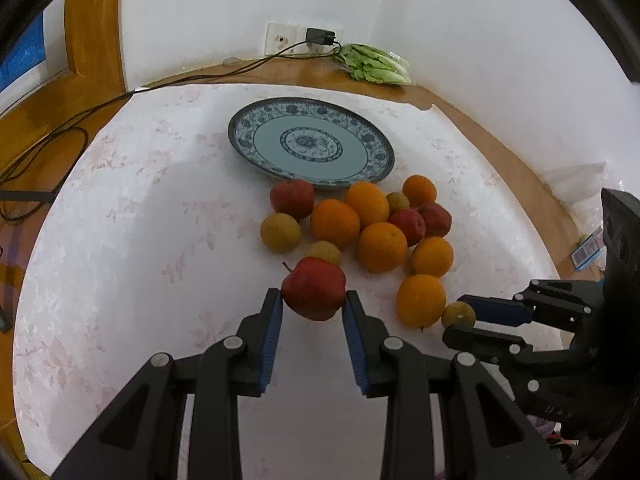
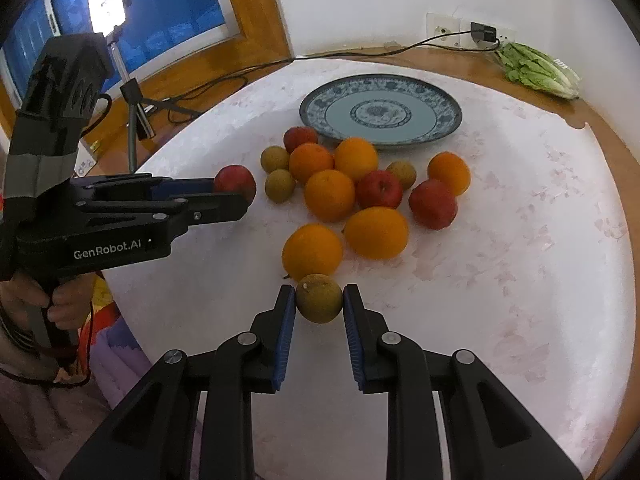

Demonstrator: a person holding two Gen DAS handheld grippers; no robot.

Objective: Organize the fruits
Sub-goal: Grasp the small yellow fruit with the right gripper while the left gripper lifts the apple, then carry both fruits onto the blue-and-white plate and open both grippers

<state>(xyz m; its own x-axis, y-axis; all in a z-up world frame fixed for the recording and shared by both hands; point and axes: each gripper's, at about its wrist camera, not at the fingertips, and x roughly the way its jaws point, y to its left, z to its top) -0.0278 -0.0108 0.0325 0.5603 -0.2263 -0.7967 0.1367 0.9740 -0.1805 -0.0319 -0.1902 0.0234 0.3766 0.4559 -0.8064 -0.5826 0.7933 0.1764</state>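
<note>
The left gripper, a black two-finger tool with blue ribbed pads, pointed steeply downward, its jaws clamped on the sides of a round red apple with a short stem. Seen from the right wrist camera, it reached in level from the left, and a person's hand wrapped its black pistol-style handle from below. The right gripper, of the same black and blue build, also angled downward, its pads pressed against both sides of a small round brownish-green fruit.
</note>
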